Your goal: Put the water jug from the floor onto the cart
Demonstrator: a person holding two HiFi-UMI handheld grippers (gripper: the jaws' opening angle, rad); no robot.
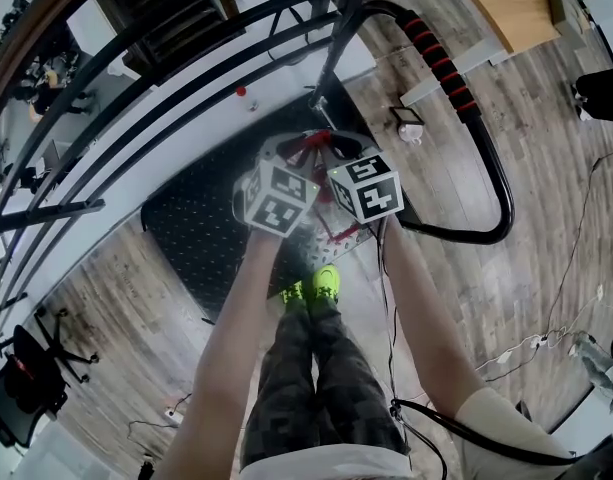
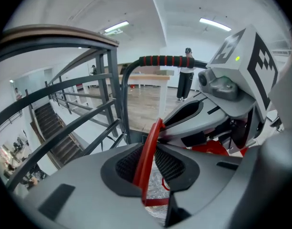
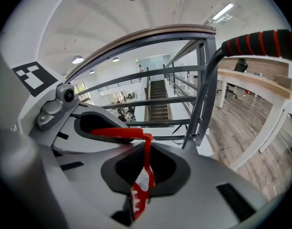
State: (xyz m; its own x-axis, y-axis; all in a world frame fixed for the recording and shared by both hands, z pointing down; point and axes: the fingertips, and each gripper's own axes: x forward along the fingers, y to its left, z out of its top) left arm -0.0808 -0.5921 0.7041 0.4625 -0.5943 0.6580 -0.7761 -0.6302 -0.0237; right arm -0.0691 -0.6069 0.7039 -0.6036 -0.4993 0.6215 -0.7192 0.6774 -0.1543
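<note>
Left gripper (image 2: 152, 162), right gripper (image 3: 145, 170), clamping one red handle (image 3: 118, 132), one cart (image 1: 191, 236)

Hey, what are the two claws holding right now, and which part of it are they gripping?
The left claw and the right claw are each shut on the water jug's red handle, side by side.

Arms down, left tongs (image 2: 150, 166) and right tongs (image 3: 146, 168) together, both clamped on red handle (image 2: 152, 138).
</note>
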